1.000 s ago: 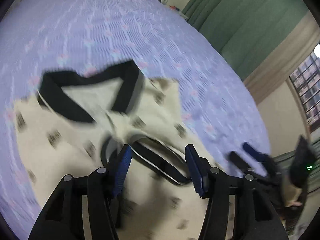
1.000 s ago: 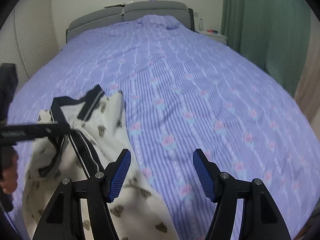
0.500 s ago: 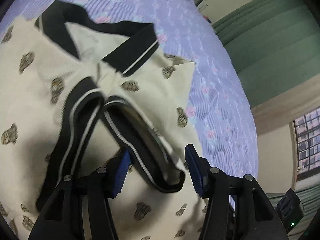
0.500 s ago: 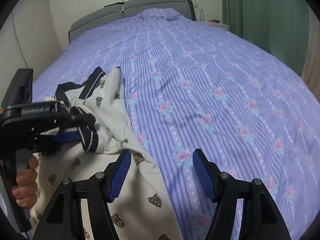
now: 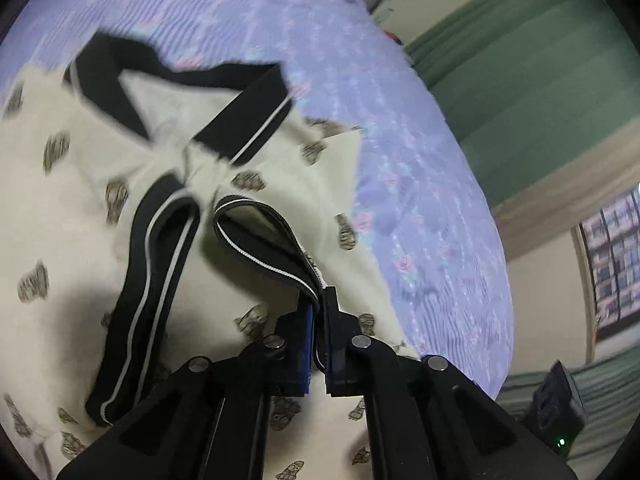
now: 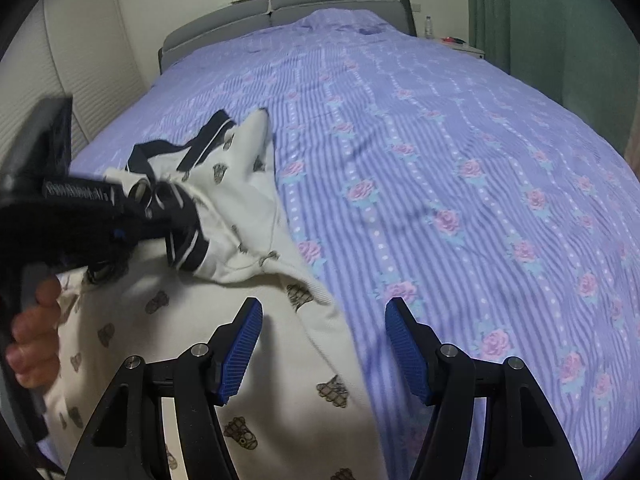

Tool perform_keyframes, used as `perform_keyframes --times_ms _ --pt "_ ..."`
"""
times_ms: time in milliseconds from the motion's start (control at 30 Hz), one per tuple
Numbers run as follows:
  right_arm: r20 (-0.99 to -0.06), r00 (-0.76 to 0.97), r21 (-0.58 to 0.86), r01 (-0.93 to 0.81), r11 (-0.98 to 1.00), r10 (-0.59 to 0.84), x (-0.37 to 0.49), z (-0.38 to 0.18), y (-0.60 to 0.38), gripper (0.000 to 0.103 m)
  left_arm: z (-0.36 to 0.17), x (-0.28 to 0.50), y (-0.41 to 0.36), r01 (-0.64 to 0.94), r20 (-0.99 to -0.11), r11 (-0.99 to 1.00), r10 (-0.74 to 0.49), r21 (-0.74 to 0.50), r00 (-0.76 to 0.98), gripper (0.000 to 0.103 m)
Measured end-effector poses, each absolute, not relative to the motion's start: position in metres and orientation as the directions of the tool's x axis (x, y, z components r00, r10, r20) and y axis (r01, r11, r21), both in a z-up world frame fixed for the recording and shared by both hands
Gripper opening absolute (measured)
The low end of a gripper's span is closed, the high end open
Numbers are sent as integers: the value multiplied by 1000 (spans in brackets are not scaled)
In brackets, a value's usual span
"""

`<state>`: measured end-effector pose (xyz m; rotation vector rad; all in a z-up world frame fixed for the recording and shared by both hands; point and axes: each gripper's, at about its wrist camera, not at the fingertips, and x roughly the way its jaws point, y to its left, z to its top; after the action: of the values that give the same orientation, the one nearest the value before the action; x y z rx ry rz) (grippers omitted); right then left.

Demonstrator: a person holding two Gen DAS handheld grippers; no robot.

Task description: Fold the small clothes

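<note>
- 1 person's hand [image 6: 34, 332] grips the handle of the left gripper [image 5: 319, 304] at the left edge of the right wrist view.
- The left gripper's jaws have just been closing; they now pinch 1 black sleeve cuff [image 5: 264, 252] with a white stripe.
- 1 cream polo shirt [image 6: 240, 216] with small brown prints lies on the near left part of the bed [image 6: 440, 140].
- It shows 1 black collar [image 5: 180, 80] and 2 black cuffs; the other cuff [image 5: 152, 280] lies loose to the left of the pinched one.
- The right gripper [image 6: 324, 344] hovers with its 2 blue pads [image 6: 242, 344] spread apart, nothing between them, over the shirt's right edge and the purple rose-striped sheet.
- 1 grey headboard [image 6: 280, 4] stands at the far end.
- 1 green curtain [image 6: 560, 20] hangs on the right.
</note>
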<state>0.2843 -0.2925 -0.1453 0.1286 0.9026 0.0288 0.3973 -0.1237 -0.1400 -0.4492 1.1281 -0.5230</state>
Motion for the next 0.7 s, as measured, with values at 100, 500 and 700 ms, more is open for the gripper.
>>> perform_keyframes --times_ms 100,500,700 --pt "-775 625 145 25 989 97 287 -147 -292 65 -122 396 -127 214 -698 778 -626 -591 346 7" --pt "-749 657 174 65 983 89 335 -149 -289 64 -50 428 -182 456 -619 691 -716 -561 324 6" --pt "-713 700 221 171 960 39 338 -137 -311 64 -60 439 -203 478 -644 688 -709 -546 286 6"
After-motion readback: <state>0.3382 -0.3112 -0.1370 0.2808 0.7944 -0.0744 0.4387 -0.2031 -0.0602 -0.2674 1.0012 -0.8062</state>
